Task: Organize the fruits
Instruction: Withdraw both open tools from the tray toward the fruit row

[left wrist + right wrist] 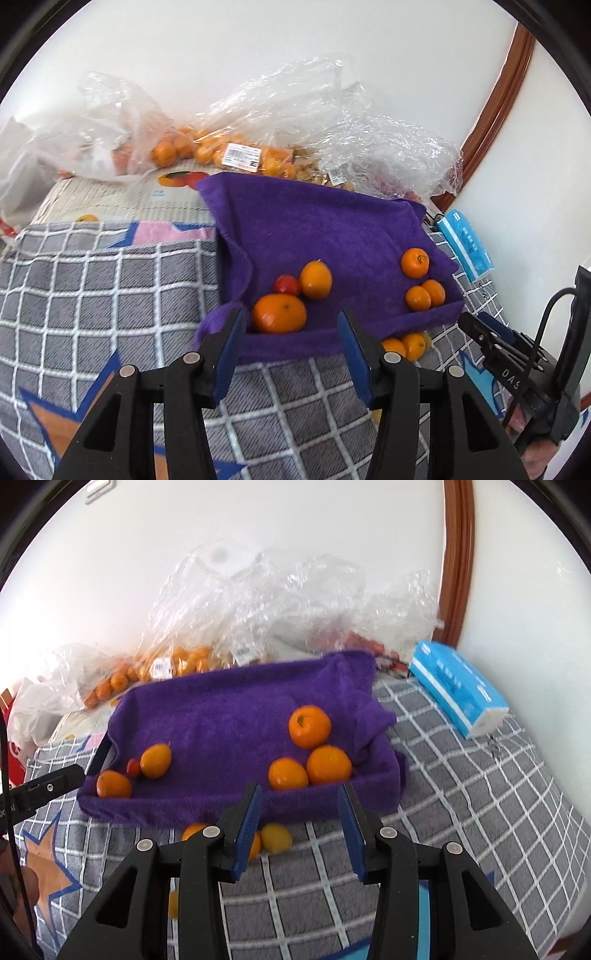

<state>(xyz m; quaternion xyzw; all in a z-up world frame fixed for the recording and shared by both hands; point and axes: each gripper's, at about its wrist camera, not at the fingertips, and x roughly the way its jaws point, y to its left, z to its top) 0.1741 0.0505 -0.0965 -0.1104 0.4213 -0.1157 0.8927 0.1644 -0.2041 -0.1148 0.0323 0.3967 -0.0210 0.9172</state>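
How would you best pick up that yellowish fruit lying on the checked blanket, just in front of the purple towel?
Take the yellow fruit across its rounded middle, coming down from above with the right tool, which is open and nearest to it. An orange lies close on its left and the purple towel's front wall stands right behind it, so set the fingers front and back, or nudge it clear first.

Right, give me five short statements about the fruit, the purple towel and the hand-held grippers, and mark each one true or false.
1. The purple towel holds oranges. True.
2. A small red fruit lies on the towel. True.
3. The left hand-held gripper grips an orange. False: nothing is between its open jaws.
4. All loose fruit is on the towel. False: a yellow fruit lies on the checked blanket.
5. The blue tissue pack sits on the towel. False: it lies beside it.
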